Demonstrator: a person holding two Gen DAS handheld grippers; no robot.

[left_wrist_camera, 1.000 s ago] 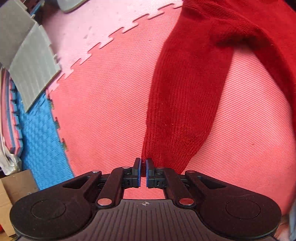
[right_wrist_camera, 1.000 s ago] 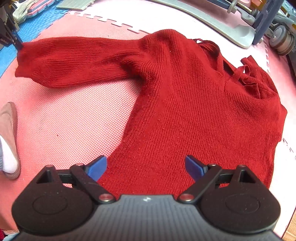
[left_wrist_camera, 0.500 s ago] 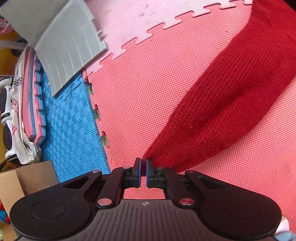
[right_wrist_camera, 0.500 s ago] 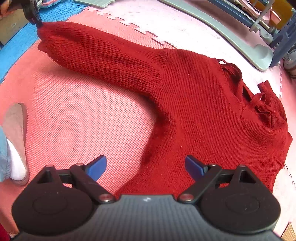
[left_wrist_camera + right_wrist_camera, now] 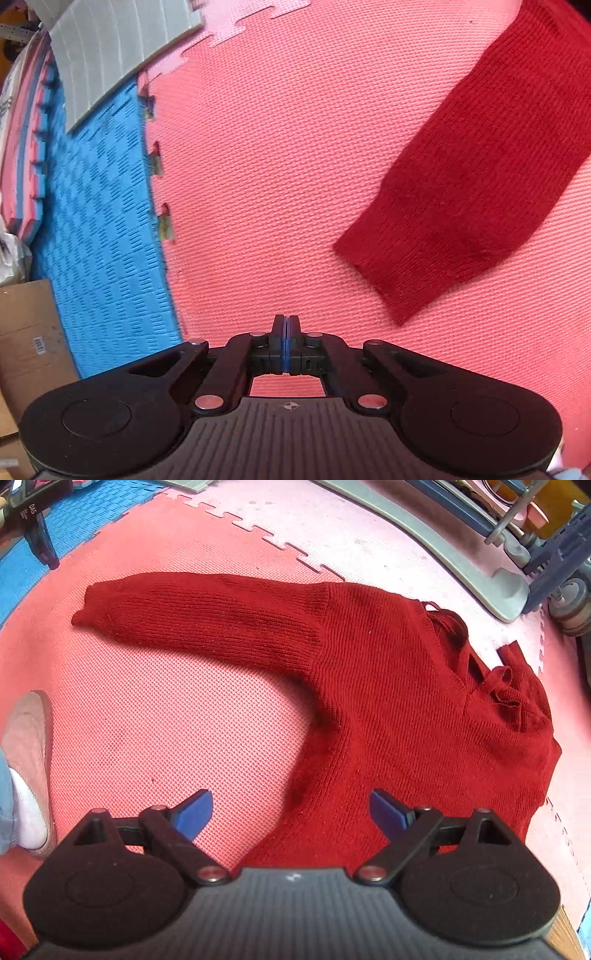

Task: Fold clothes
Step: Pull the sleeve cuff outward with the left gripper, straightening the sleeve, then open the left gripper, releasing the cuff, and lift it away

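Note:
A dark red knitted sweater (image 5: pixel 406 701) lies flat on the red foam mat (image 5: pixel 166 738), one sleeve (image 5: pixel 207 616) stretched out to the left. In the left wrist view that sleeve's cuff end (image 5: pixel 480 177) rests on the mat up and to the right of my left gripper (image 5: pixel 286 321), which is shut with nothing between its pads. The left gripper (image 5: pixel 44 550) also shows at the top left of the right wrist view, apart from the cuff. My right gripper (image 5: pixel 291 808) hovers open over the sweater's lower edge.
A blue mat (image 5: pixel 103 221) borders the red one on the left, with a grey foam tile (image 5: pixel 107 48) and a cardboard box (image 5: pixel 26 332) beyond. A person's shoe (image 5: pixel 29 768) stands at the left. A grey frame (image 5: pixel 480 565) and a wheeled cart (image 5: pixel 572 605) stand at the back right.
The left gripper pulled the sleeve out to the left, let go of the cuff and now sits apart from it. The sleeve now lies straight on the mat. The right gripper stayed open.

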